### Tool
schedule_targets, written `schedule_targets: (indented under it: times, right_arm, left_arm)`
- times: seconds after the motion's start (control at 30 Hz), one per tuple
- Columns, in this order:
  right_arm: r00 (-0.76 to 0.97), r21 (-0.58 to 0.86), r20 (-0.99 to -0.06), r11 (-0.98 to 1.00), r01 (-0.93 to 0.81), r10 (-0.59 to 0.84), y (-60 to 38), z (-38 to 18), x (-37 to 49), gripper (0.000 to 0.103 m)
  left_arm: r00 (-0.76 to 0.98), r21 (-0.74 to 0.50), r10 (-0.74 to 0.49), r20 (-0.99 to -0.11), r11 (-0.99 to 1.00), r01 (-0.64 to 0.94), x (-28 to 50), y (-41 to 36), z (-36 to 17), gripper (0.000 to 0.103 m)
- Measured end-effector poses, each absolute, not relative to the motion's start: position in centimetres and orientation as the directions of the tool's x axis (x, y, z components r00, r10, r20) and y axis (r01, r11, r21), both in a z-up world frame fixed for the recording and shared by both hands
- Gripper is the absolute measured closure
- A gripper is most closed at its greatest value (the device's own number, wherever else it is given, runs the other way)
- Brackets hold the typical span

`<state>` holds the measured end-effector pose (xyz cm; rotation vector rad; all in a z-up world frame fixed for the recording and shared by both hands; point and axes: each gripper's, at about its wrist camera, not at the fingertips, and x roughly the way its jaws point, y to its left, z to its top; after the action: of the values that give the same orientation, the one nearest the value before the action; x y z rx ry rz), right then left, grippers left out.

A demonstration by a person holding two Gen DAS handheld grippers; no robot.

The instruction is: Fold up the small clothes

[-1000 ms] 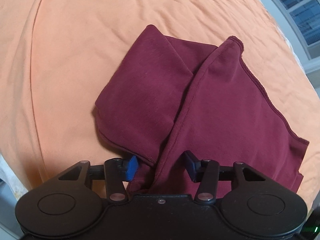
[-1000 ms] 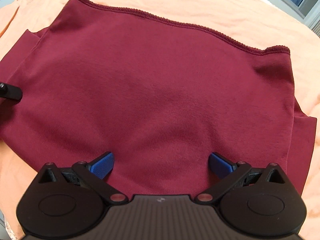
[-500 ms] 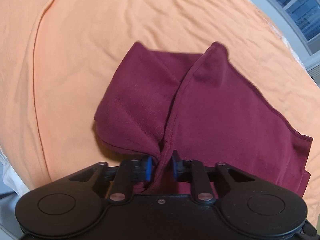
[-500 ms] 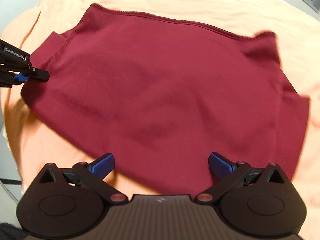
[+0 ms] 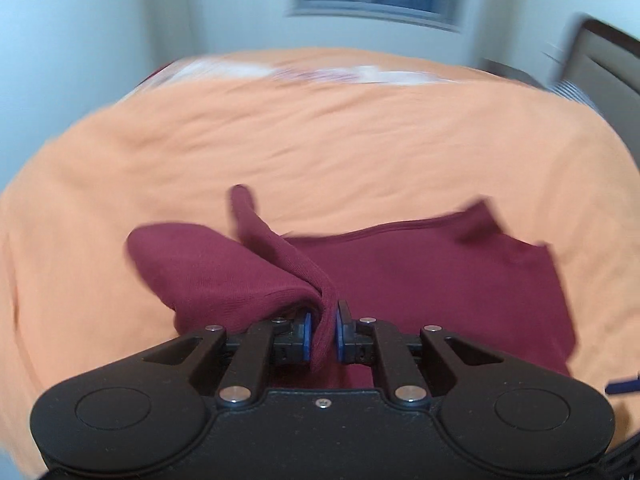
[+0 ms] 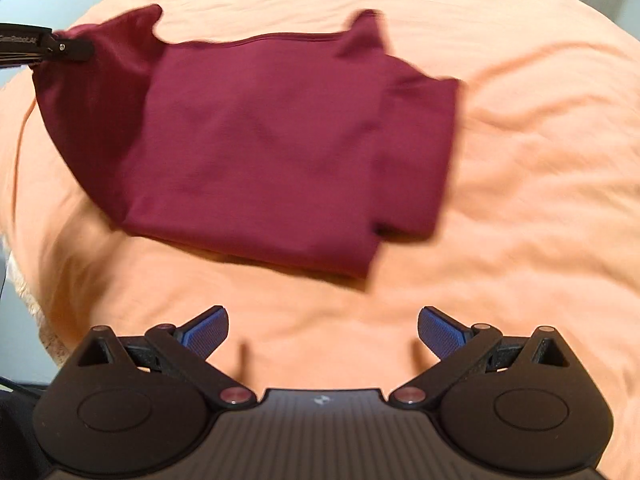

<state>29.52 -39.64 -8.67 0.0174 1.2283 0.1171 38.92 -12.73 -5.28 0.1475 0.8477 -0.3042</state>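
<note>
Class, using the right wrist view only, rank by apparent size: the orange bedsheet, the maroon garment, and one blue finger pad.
1. Orange bedsheet, filling most of the view.
2. Maroon garment.
3. Blue finger pad, smallest even though nearest the camera.

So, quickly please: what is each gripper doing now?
Left gripper: closed on an edge of the maroon garment.
Right gripper: open, holding nothing.

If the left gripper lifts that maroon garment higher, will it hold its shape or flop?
Likely flop: the maroon garment already drapes limply from the left gripper. It looks light, so the rest may drag across the orange sheet.
</note>
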Motion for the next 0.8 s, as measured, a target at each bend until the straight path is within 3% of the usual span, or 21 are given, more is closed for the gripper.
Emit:
schedule_targets:
  times: [0.17, 0.27, 0.33, 0.4, 0.47, 0.57, 0.73, 0.8]
  right_arm:
    - [0.316, 0.091, -0.946, 0.995, 0.047, 0.072, -44.1, -8.4, 27.4, 0.0]
    - [0.313, 0.076, -0.949, 0.988, 0.134, 0.03, -46.2, -8.7, 27.0, 0.0]
    - [0.315, 0.069, -0.949, 0.984, 0.165, 0.014, -47.2, -8.6, 26.7, 0.0]
    - [0.318, 0.06, -0.948, 0.982, 0.181, -0.001, -47.8, -8.6, 26.3, 0.0]
    - [0.329, 0.063, -0.944, 0.98, 0.187, -0.002, -48.4, -8.8, 26.2, 0.0]
    - [0.339, 0.09, -0.941, 0.976, 0.197, 0.018, -48.7, -9.2, 26.6, 0.0]
    - [0.363, 0.128, -0.93, 0.976, 0.178, 0.055, -47.9, -9.3, 27.5, 0.0]
    - [0.382, 0.151, -0.921, 0.975, 0.162, 0.079, -47.3, -9.2, 28.2, 0.0]
  left_arm:
    - [0.565, 0.072, -0.306, -0.766, 0.833, 0.548, 36.9, -21.2, -5.7, 0.091]
    - [0.484, 0.035, -0.345, -0.804, 0.786, 0.618, 36.0, -24.9, -7.8, 0.09]
    - [0.433, 0.0, -0.35, -0.83, 0.778, 0.628, 35.3, -26.2, -8.9, 0.083]
    - [0.368, -0.102, -0.403, -0.838, 0.777, 0.621, 35.1, -26.4, -9.1, 0.082]
    - [0.328, -0.203, -0.466, -0.822, 0.777, 0.596, 35.2, -25.6, -8.9, 0.071]
    - [0.337, -0.223, -0.471, -0.815, 0.793, 0.567, 35.0, -24.1, -9.0, 0.059]
    - [0.404, -0.198, -0.381, -0.832, 0.883, 0.425, 35.3, -20.5, -8.2, 0.018]
    - [0.429, -0.182, -0.32, -0.845, 0.926, 0.331, 35.7, -18.3, -8.4, 0.012]
